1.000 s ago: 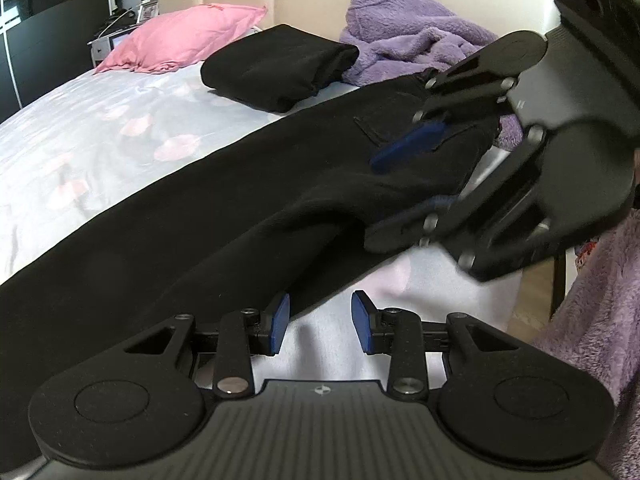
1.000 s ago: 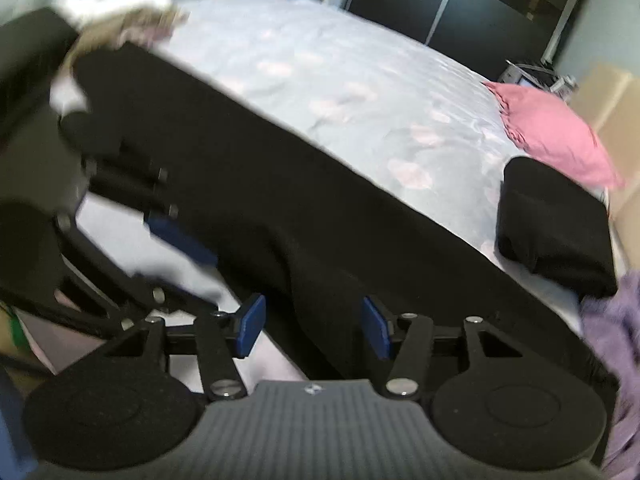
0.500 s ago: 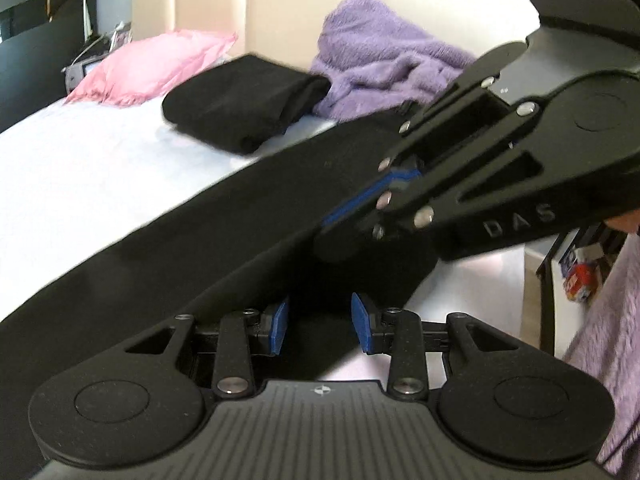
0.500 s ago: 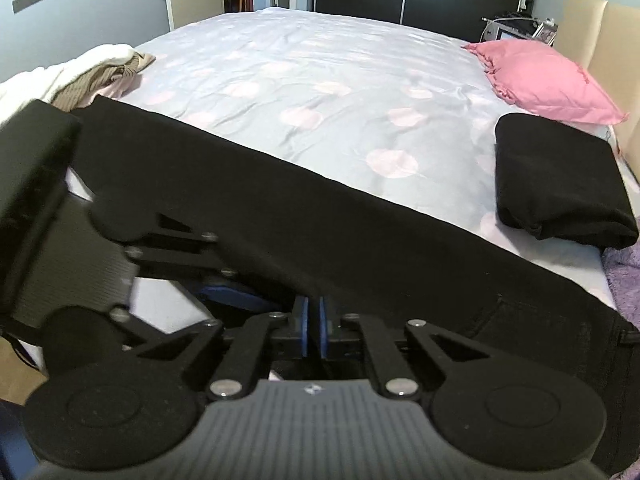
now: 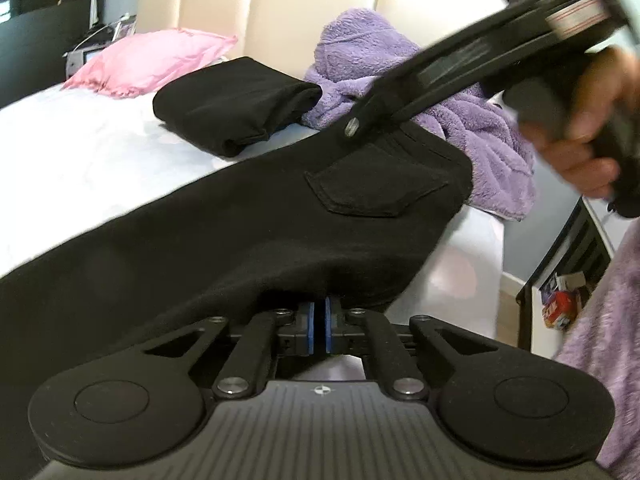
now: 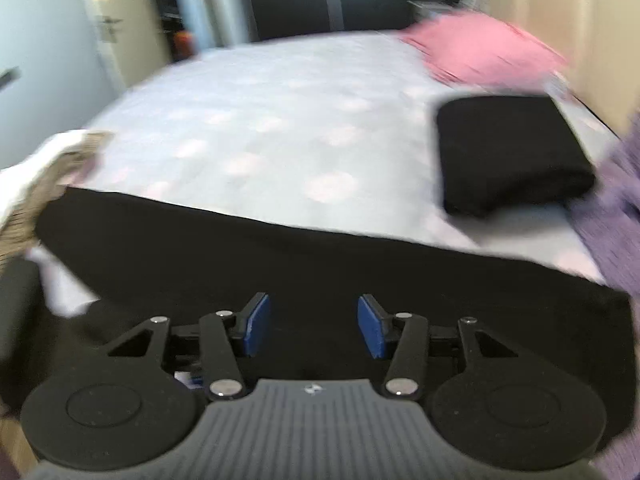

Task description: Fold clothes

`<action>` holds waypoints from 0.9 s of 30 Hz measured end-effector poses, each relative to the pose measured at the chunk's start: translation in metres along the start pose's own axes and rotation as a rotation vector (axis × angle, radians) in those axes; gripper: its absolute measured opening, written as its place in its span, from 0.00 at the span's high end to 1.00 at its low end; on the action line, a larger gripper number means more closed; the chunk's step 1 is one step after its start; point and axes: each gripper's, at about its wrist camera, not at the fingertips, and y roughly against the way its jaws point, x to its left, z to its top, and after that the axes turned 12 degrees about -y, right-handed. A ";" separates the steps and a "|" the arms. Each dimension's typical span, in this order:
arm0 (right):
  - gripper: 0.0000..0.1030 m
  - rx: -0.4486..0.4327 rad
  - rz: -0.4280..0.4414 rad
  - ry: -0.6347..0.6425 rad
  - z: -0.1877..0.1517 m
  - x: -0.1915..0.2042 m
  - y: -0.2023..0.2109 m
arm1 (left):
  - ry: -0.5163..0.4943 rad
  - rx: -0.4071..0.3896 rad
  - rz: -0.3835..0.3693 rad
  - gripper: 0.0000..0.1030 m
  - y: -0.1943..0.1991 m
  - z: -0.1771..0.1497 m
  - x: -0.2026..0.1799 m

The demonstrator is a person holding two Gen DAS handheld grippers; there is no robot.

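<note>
Two grippers work over black trousers (image 5: 280,216) stretched along the near edge of the bed (image 6: 280,120). The left gripper (image 5: 319,330) has its jaws pinched together on the trousers' lifted near edge, while the right gripper (image 6: 312,330) hangs above the fabric with jaws spread wide, holding nothing. Beyond lie a folded black garment (image 5: 236,108), a pink pillow (image 5: 156,60) and a purple robe (image 5: 472,120).

No legible text, label or number anywhere.
</note>
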 end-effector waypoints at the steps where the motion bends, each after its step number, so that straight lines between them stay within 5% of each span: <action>1: 0.49 0.027 -0.025 -0.023 -0.002 -0.005 -0.006 | 0.001 0.012 -0.007 0.98 0.000 0.000 -0.005; 4: 0.49 0.099 -0.092 -0.080 -0.010 -0.020 -0.023 | 0.022 0.045 -0.049 0.98 0.002 -0.007 -0.016; 7: 0.49 0.125 -0.126 -0.099 -0.017 -0.031 -0.030 | 0.064 0.061 -0.195 1.00 0.011 -0.019 -0.017; 10: 0.49 0.113 -0.118 -0.134 -0.019 -0.038 -0.027 | 0.024 0.089 -0.095 1.00 0.018 -0.024 -0.022; 13: 0.47 0.101 -0.117 -0.146 -0.022 -0.038 -0.023 | 0.096 0.051 -0.017 1.00 0.021 -0.024 -0.012; 15: 0.45 0.097 -0.114 -0.139 -0.024 -0.037 -0.021 | 0.097 0.026 0.035 0.76 0.023 -0.021 -0.011; 17: 0.43 0.093 -0.108 -0.136 -0.026 -0.037 -0.019 | 0.033 0.023 0.051 0.62 0.019 -0.017 -0.017; 22: 0.42 0.092 -0.096 -0.144 -0.026 -0.040 -0.018 | -0.124 0.050 0.088 0.56 -0.002 -0.014 -0.031; 27: 0.40 0.096 -0.092 -0.143 -0.024 -0.042 -0.020 | -0.382 0.079 0.210 0.56 -0.029 -0.015 -0.050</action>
